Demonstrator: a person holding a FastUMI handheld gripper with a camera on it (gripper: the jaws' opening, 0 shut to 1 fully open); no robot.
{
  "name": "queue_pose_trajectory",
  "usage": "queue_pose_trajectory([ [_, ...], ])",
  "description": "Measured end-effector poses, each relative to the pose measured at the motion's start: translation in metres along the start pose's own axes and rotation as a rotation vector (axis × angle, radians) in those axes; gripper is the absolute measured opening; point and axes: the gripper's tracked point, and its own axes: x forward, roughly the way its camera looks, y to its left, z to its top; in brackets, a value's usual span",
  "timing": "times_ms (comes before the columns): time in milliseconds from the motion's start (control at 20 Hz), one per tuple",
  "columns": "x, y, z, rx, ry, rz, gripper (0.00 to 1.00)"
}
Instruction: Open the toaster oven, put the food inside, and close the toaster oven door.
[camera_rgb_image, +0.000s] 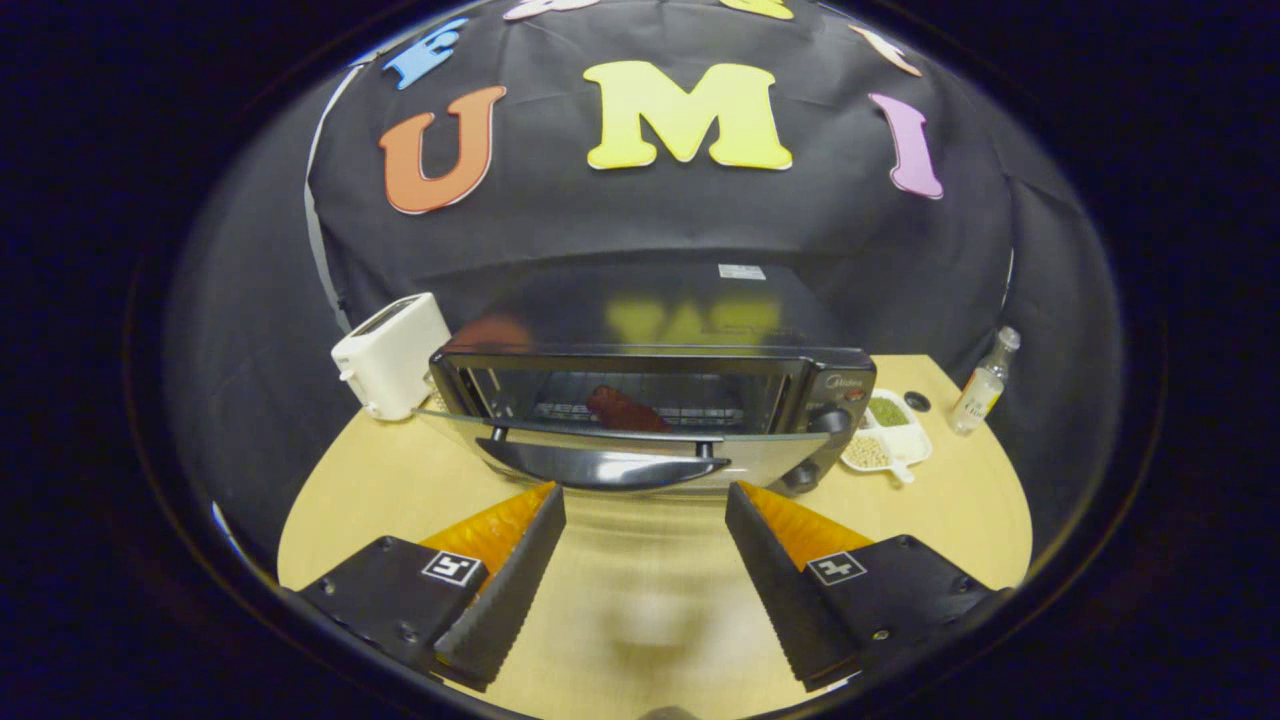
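Already the food (627, 408) is seen on the rack inside the toaster oven (650, 400) on the desk (640, 600); its door (610, 445) is left to be closed. The fingers (500, 590) are spread wide, empty, just before the handle (605, 468).

Tongs (645, 500) spread wide, nothing between the fingers, tips just short of the toaster oven (650, 400) on the wooden surface (640, 600). Oven door (610, 450) hangs partly open with its handle (605, 468) nearest the tongs, and a reddish piece of food (625, 408) sits on the rack inside. White toaster (390, 355) stands just beside the oven on one side; a divided dish (888, 432) and a small bottle (985, 382) sit on the other.
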Motion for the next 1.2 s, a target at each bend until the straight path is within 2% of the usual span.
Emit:
queue_pose_trajectory([
  [200, -0.015, -0.012, -0.006, 0.03, 0.012, -0.009, 1.0],
  [500, -0.052, -0.055, -0.009, 0.06, -0.014, -0.076, 1.0],
  [950, -0.128, -0.158, -0.023, 0.072, -0.075, -0.216, 1.0],
  [1200, -0.178, -0.22, -0.027, 0.065, -0.108, -0.244, 1.0],
])
